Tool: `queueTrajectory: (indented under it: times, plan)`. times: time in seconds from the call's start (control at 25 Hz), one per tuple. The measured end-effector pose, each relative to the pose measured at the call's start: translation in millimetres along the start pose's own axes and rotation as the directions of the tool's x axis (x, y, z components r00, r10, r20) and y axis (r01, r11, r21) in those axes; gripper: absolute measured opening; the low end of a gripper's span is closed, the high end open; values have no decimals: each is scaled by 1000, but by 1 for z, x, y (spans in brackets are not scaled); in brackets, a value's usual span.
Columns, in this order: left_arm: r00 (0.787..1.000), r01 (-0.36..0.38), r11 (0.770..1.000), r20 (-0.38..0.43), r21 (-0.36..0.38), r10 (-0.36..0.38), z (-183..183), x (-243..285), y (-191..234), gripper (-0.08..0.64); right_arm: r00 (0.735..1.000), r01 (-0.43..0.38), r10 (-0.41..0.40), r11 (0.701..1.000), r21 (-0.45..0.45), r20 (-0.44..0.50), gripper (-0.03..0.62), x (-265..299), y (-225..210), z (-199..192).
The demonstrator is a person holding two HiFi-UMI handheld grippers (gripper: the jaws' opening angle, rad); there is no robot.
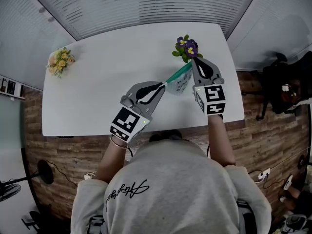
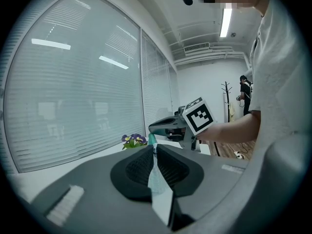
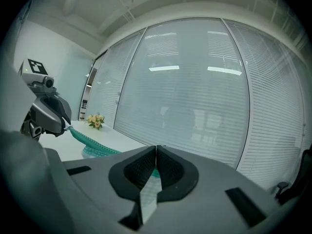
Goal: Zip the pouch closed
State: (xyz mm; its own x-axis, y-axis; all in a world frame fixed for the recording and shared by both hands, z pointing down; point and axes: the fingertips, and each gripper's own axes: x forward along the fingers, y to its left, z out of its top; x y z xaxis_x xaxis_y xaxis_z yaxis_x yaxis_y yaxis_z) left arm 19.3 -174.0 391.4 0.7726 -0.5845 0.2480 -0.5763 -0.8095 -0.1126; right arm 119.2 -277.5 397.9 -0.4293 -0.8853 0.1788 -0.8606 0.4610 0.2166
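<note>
**Head view.** Your table (image 1: 87, 96) is bright and evenly lit from overhead, with almost no shadow. The floor (image 1: 48, 160) past its near edge is dimmer, and straight lines bow toward the corners.

**Left gripper view.** A ceiling lamp (image 2: 225, 21) glares at the top, and its streaks are mirrored in the blinds (image 2: 73, 82). The pouch (image 2: 158, 189), close up, is pale and soft.

**Right gripper view.** The light is cool and flat, and lamp reflections streak the blinds here too.

Both gripper views have a round black border.

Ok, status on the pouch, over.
Left gripper, right gripper both shut on pouch ends. Pouch taut between them. Purple flowers beside right gripper.
</note>
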Motion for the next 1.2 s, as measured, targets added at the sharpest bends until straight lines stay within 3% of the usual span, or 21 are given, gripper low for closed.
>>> queueTrajectory:
  times: [1.2]
  plan:
    - [1000,-24,1000,-12,5,24,-2,-7,-5,21,1000,26,-26,1000,3,5,9,-5,-10,-6]
